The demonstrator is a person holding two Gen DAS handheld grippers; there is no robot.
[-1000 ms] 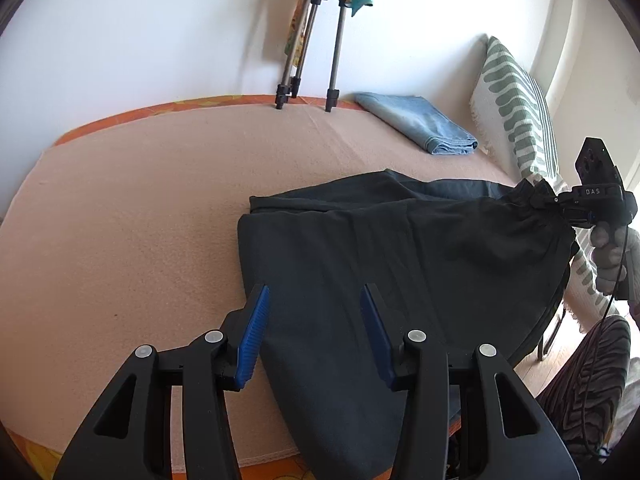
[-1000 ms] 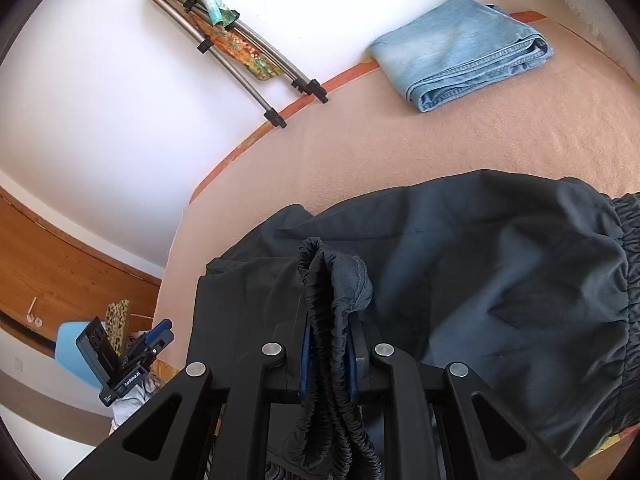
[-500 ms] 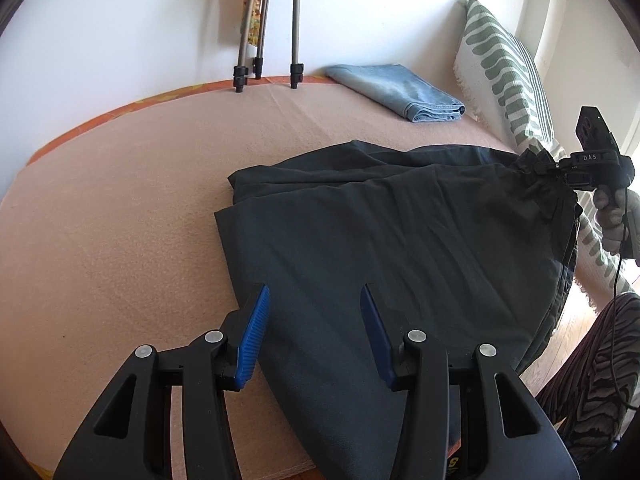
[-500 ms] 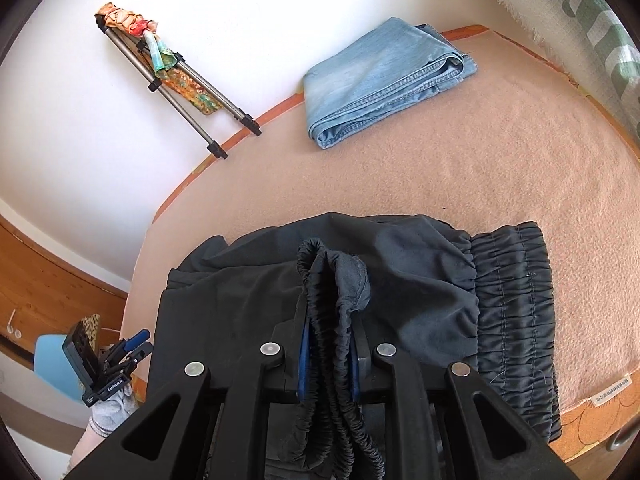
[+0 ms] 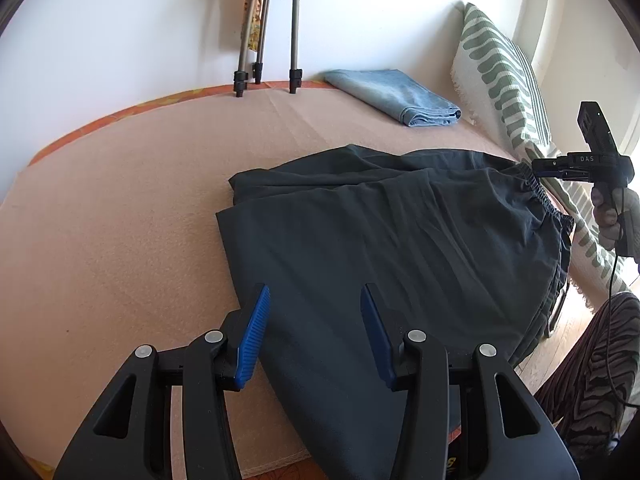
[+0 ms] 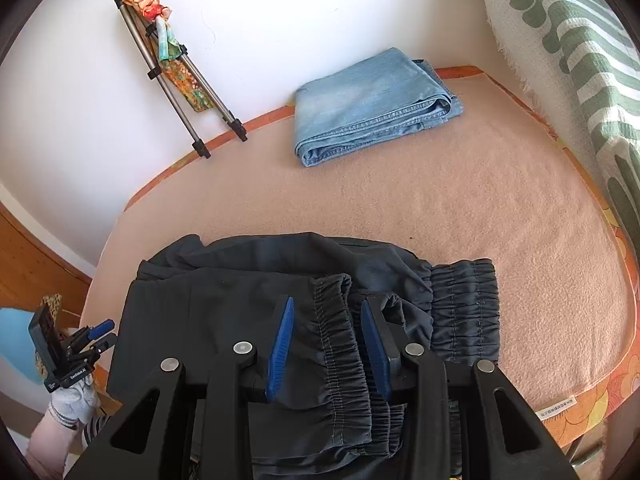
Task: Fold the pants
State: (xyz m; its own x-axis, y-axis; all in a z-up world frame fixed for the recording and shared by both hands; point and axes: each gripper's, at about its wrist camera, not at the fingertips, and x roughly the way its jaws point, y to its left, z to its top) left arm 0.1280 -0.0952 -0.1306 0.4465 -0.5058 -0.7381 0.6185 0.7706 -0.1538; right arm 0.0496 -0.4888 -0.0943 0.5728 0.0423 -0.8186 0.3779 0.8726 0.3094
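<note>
On the peach fleece-covered bed, the right gripper is opening its blue pads around the gathered elastic waistband of dark grey pants, apparently releasing a completed fold; the left gripper hovers apart, empty, beyond folded blue denim jeans.

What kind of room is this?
Probably a bedroom or living room at home: a soft pink blanket covers a bed or couch, a green-patterned pillow leans at the side, and folded jeans lie by the wall.
</note>
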